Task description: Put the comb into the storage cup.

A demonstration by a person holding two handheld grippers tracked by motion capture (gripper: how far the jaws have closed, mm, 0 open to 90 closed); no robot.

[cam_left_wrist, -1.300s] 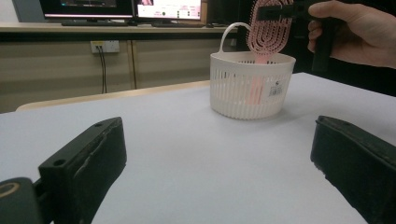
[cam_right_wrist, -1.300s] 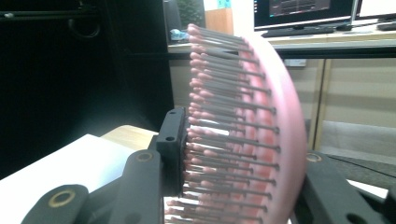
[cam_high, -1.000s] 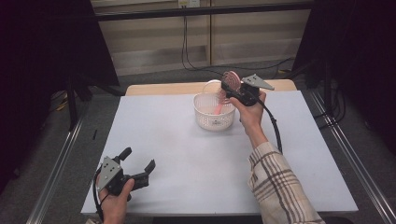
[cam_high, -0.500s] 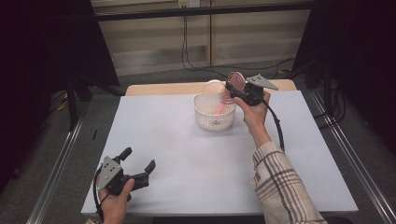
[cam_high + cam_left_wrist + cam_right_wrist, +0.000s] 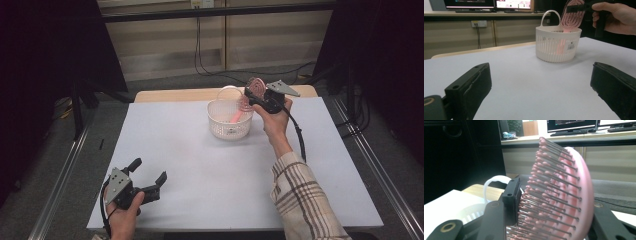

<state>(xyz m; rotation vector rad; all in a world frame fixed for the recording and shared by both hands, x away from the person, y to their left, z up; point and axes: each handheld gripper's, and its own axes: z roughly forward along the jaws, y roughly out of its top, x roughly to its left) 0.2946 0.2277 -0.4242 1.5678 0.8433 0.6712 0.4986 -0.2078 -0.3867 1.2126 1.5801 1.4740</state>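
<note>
One pink hairbrush [image 5: 255, 89] with rows of ball-tipped pins, handle down in the one white slatted basket [image 5: 228, 122] near the table's [image 5: 200, 170] far edge, head between the just-opening right gripper [image 5: 251, 93] jaws, pin tips against one pad; left gripper [image 5: 148, 176] wide, empty, near-left corner.

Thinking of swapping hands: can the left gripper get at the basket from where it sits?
Probably yes. The left gripper sits open at the near edge, with bare table between it and the basket; the right gripper and hairbrush crowd its far rim.
</note>
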